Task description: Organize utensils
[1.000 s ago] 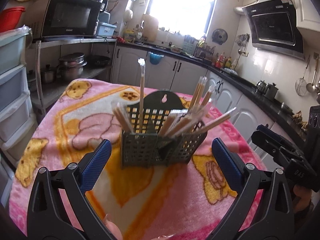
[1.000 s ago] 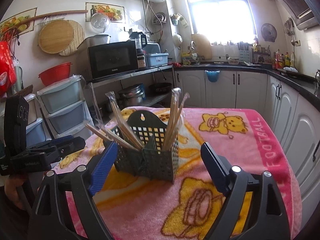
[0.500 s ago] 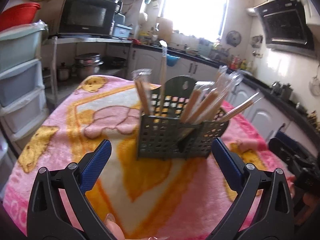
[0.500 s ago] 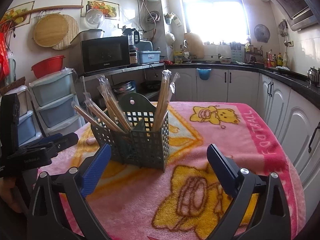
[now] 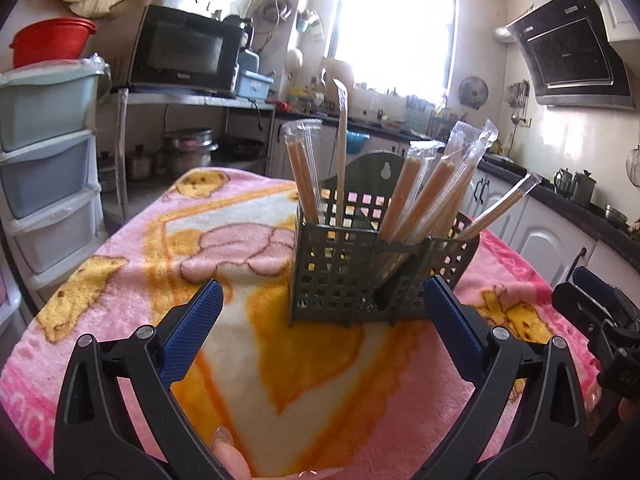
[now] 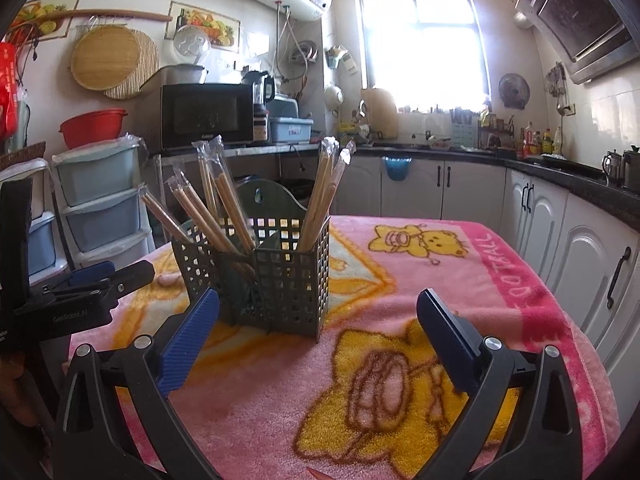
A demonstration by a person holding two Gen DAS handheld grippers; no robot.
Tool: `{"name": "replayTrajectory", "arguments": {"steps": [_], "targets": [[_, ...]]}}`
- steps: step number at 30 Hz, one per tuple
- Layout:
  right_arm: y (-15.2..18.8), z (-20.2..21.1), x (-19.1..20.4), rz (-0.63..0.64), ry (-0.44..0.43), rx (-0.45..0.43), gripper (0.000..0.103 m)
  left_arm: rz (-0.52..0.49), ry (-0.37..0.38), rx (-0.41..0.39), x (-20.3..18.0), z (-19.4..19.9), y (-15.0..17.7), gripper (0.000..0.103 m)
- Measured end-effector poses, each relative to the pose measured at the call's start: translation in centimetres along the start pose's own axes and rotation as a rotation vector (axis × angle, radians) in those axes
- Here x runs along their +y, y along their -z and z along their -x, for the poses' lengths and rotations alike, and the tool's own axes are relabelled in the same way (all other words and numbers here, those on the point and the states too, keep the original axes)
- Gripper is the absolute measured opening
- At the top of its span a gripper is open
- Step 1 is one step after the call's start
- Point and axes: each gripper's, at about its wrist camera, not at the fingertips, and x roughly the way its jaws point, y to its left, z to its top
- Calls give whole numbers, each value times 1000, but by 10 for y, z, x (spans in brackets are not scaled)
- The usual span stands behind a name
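My left hand-held gripper (image 5: 320, 322) stands wide with nothing between its blue pads, and my right hand-held gripper (image 6: 318, 322) is opening, already very wide, also with nothing between its pads. Both hang low over the desk (image 6: 460, 280), which is covered by a pink blanket with yellow bears. Just ahead of both sits the grey-green utensil basket (image 5: 360, 276), upright on the blanket and apart from every pad; from my left hand-held gripper it lies ahead and a little right, from my right one ahead and a little left. Wrapped chopsticks (image 5: 424, 196) stand in its compartments, leaning outward, some in the left cell and more in the right. Beyond the basket, far behind, are the microwave (image 6: 206, 116) on its shelf, stacked plastic drawers (image 5: 44, 160) and the bright window (image 6: 424, 40).
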Motion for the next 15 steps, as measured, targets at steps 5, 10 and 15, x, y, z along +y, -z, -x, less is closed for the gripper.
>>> {"name": "replayTrajectory", "arguments": {"steps": [5, 10, 15], "targets": [[4, 7, 0, 4, 38, -76, 96, -11, -14, -50, 0, 3, 1, 93], [10, 11, 0, -1, 48, -115, 96, -21, -14, -67, 2, 4, 4, 93], [11, 12, 0, -9, 52, -122, 96, -21, -16, -69, 3, 4, 5, 93]]}}
